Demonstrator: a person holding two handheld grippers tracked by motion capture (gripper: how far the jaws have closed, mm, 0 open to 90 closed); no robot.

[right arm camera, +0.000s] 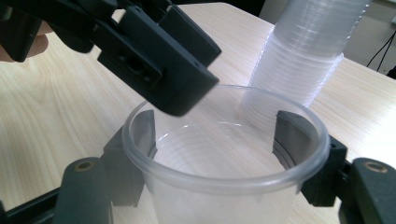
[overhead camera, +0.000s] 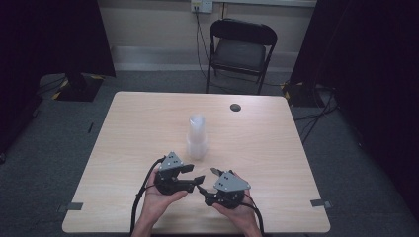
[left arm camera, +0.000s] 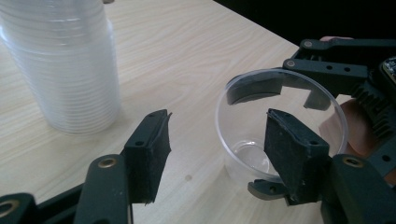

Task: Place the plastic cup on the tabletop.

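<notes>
Clear cup (right arm camera: 224, 158) gripped between right gripper (overhead camera: 207, 181) jaws; left gripper (overhead camera: 193, 174) jaws open.

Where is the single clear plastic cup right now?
The single clear plastic cup sits between the right gripper jaws, near the table's front edge, just in front of the stack of clear cups.

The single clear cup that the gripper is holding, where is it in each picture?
High view: the single clear cup is barely visible, low centre, between the two grippers.
Left gripper view: right of centre, mouth toward the camera, clamped by the right gripper.
Right gripper view: bottom centre, between that gripper's own jaws.
Shared landmark: the stack of clear cups on the table.
</notes>
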